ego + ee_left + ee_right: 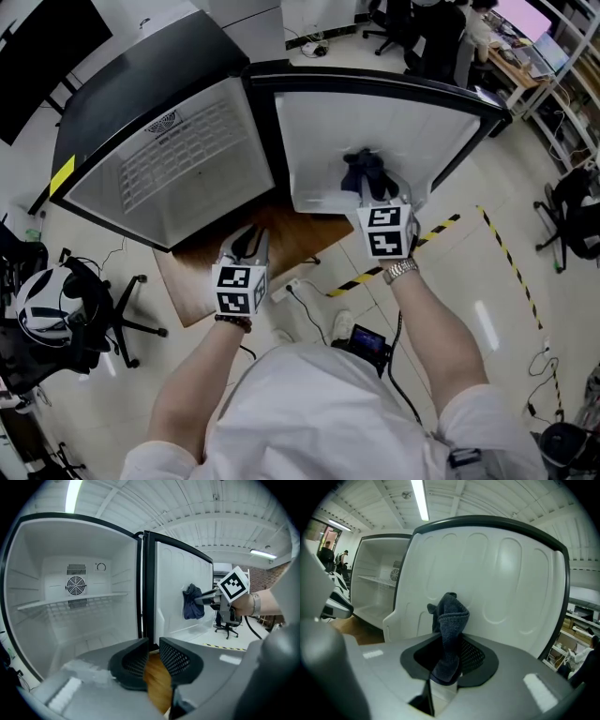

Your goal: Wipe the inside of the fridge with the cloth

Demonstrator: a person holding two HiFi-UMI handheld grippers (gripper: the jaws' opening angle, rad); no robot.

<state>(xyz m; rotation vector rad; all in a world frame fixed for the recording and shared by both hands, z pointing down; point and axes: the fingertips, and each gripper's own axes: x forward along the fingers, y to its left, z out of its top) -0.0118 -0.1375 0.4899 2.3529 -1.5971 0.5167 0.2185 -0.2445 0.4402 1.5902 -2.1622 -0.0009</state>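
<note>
Cloth (450, 620) against fridge door (511, 583); office chair (122, 323) left, striped tape (511, 258) right

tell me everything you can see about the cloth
The cloth is dark blue-grey with a fleecy, towel-like nap. It is bunched up, not spread out. The jaws of the right hand-held gripper are shut on its middle; a crumpled wad sticks out past them and a short tail hangs below. It sits at the white inner panel of the open fridge door and, in the left gripper view, appears to rest against it. Nothing else touches it.
</note>
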